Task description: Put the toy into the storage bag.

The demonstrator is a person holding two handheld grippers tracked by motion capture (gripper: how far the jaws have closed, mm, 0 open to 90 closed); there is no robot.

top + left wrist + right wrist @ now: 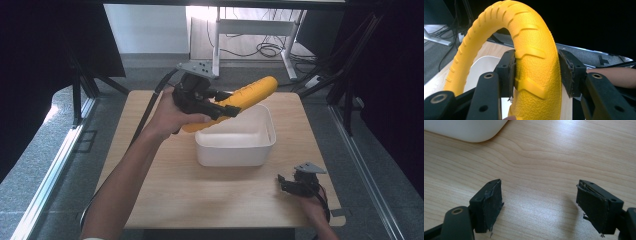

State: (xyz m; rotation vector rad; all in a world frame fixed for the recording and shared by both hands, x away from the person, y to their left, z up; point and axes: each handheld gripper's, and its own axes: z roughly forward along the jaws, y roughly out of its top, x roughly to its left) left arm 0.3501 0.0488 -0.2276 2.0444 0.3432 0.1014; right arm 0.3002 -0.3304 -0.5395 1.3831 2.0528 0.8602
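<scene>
No writing is legible on any item. The left tool (227, 107) pinches the yellow banana (250, 95) above the tub (235, 150). The left gripper view resolves the banana's ribbed, pebbled skin. The right tool (539, 202) stands spread, empty, over the tabletop (544, 157) near the tub corner.

The left forearm comes in from the lower left of the high view and reaches up toward the centre, hand wrapped round the body of the left claw (227, 106), which is lifted and pointed to the right. In the left gripper view both its pads (512, 72) press inward from either side, clamped. The right hand sits at the lower right corner, low and close to the edge, with the right claw (284, 184) pointing left, its jaws standing wide apart.
</scene>
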